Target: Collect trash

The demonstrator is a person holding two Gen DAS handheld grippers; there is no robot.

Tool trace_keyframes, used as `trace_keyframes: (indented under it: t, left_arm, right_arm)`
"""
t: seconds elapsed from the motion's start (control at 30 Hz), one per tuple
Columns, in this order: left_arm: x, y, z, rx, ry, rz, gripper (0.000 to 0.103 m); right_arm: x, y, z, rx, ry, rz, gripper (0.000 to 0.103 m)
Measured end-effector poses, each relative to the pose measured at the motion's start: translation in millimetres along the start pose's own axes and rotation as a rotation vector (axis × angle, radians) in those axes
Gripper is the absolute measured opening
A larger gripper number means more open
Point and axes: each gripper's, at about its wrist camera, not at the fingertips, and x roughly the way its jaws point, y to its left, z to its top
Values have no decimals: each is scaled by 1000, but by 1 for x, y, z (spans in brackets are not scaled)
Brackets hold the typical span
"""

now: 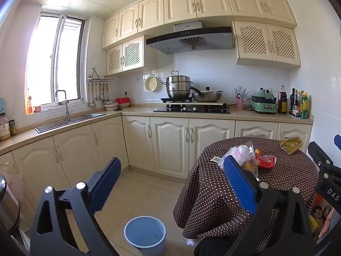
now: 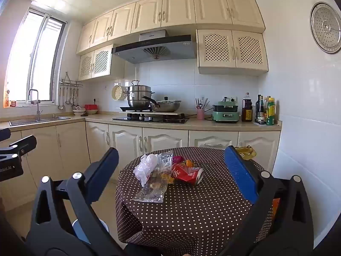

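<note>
A kitchen with cream cabinets, seen from two hand-held grippers facing a small round table [image 2: 191,213] covered in a brown cloth with white dots. The right gripper [image 2: 170,175] has its blue-padded jaws spread wide with nothing between the pads, and it hangs in front of the table. From its camera the trash shows plainly in a loose heap near the table's middle: a crushed red can [image 2: 187,173] lying on its side, a crumpled white plastic bag [image 2: 146,167] to its left, and a clear wrapper [image 2: 152,192] lying flat nearer the camera. A yellow wrapper [image 2: 247,152] sits apart at the table's far right edge, partly behind one pad. The left gripper [image 1: 172,183] is likewise spread wide and empty, held to the left of the table and tilted slightly downward. Its camera alone shows a blue bucket [image 1: 146,237] with a white rim standing on the tiled floor, just beside the table's hanging cloth; the right camera catches only a sliver of it. The left camera sees the heap from the side, partly hidden by its own pad. Only the right camera shows a round metal steamer plate [image 2: 326,27] hanging on the right wall.
</note>
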Motion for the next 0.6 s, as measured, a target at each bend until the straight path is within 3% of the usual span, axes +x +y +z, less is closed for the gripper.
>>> trace_keyframes:
  t: [0.6]
  left_arm:
    - [0, 0, 0, 3, 8, -1, 95]
  right_arm:
    - [-3, -4, 2, 4, 4, -5, 97]
